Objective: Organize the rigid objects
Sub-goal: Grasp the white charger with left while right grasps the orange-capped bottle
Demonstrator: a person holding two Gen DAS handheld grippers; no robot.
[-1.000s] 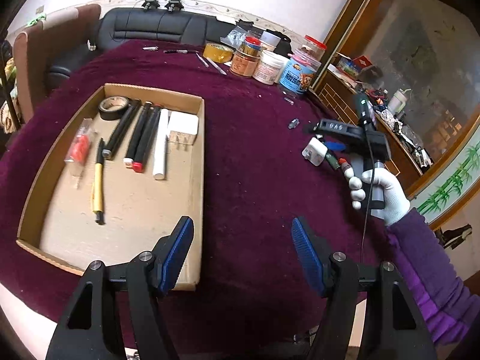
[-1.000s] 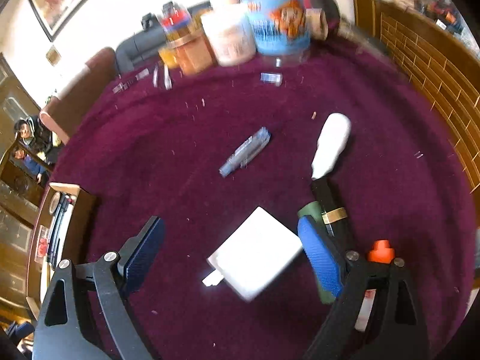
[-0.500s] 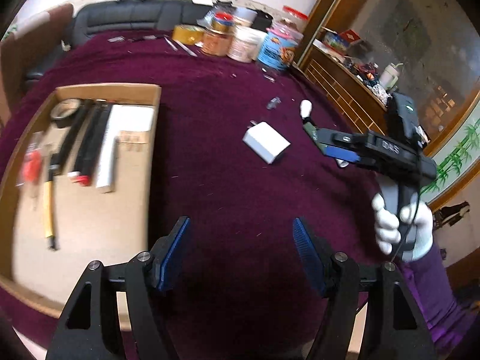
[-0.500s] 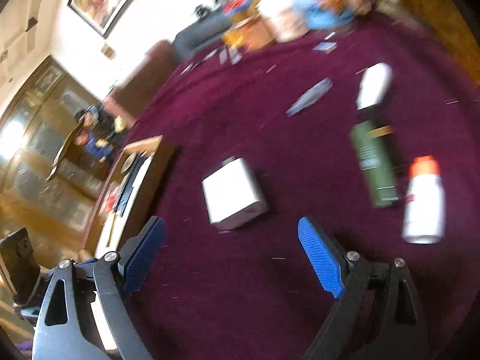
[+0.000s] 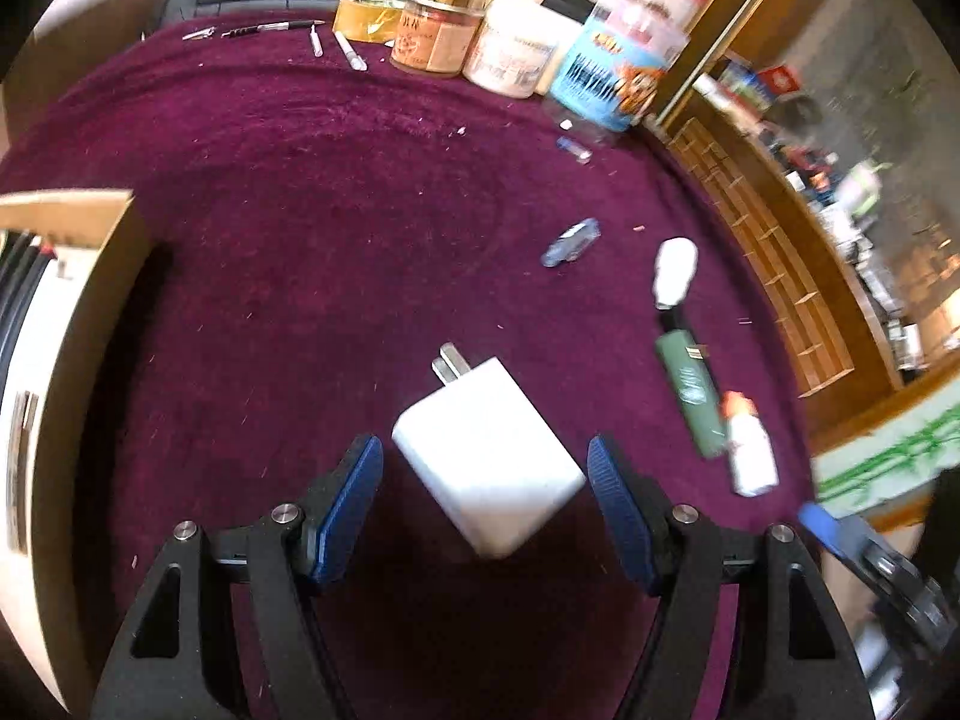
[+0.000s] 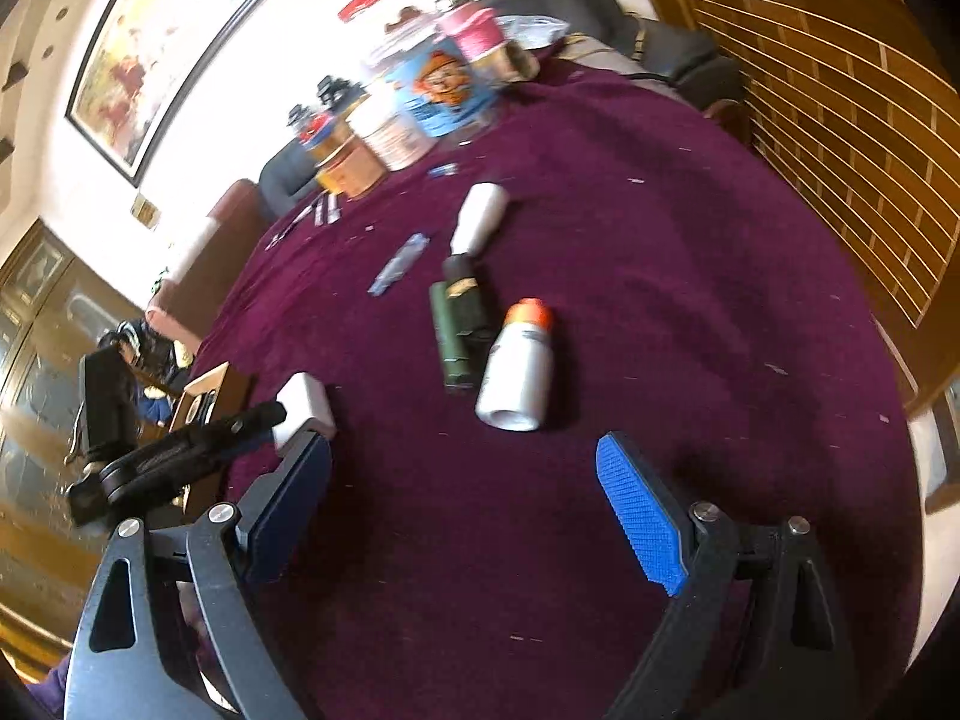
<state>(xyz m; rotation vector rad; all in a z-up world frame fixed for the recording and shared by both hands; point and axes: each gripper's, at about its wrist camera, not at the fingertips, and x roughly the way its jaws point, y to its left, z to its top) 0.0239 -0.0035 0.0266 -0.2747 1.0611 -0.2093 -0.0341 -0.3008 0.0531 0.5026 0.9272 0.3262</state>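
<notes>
A white plug adapter (image 5: 489,456) lies on the purple cloth between the open blue pads of my left gripper (image 5: 485,504), prongs pointing away; the jaws are not touching it. It also shows in the right wrist view (image 6: 305,407), with the left gripper around it. My right gripper (image 6: 462,516) is open and empty above bare cloth. Ahead of it lie a white bottle with an orange cap (image 6: 517,367), a green tube (image 6: 453,333), a white-handled tool (image 6: 480,219) and a small blue piece (image 6: 399,264).
A cardboard tray (image 5: 72,324) with pens and a white box sits at the left. Jars, tubs and a tape roll (image 5: 366,18) stand along the table's far edge, with loose pens (image 5: 348,51) beside them. A wooden shelf unit (image 5: 780,276) borders the right.
My left gripper has moved right and forward from the tray to straddle the white adapter. My right gripper has pulled back from the adapter toward the bottle side.
</notes>
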